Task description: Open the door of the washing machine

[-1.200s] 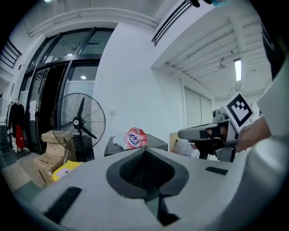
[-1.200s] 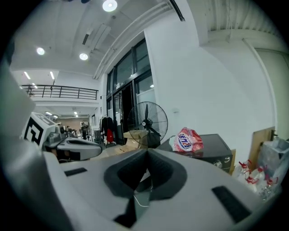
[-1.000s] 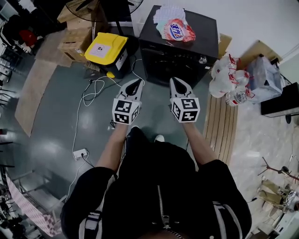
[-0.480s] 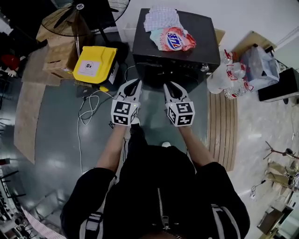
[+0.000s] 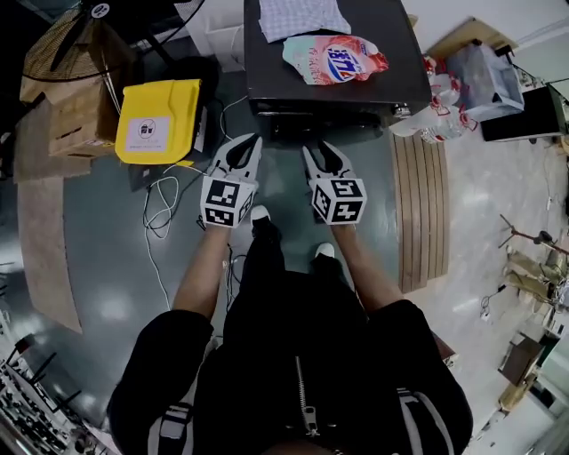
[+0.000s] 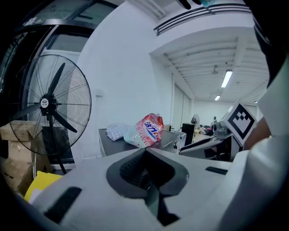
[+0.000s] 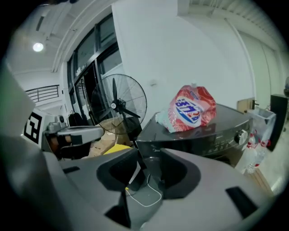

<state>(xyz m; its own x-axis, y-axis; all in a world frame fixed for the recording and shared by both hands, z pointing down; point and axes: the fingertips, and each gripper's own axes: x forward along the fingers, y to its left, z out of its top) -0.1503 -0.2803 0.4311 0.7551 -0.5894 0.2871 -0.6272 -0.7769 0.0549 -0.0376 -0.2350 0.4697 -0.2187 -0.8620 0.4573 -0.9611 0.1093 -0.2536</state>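
Note:
The black washing machine (image 5: 267, 75) stands at the top of the head view, seen from above; its door is hidden under the top's front edge. A red-and-white detergent bag (image 5: 333, 58) and a checked cloth (image 5: 302, 16) lie on its top. My left gripper (image 5: 253, 140) hangs just short of the machine's front, left of centre, its tips together and nothing in them. My right gripper (image 5: 318, 149) is beside it, jaws apart and empty; they have just been opening. In the right gripper view the machine's corner (image 7: 212, 131) with its knob (image 7: 244, 134) shows past the gap.
A yellow case (image 5: 158, 120), cardboard boxes (image 5: 76, 115) and a standing fan (image 5: 62, 44) are left of the machine. White cables (image 5: 164, 213) trail over the grey floor. On the right lie a wooden slatted board (image 5: 422, 204), water bottles (image 5: 436, 98) and a plastic bag (image 5: 484, 80).
The person has stepped closer to the machine and both grippers have moved toward its front. The right gripper's jaws have gone from shut to open.

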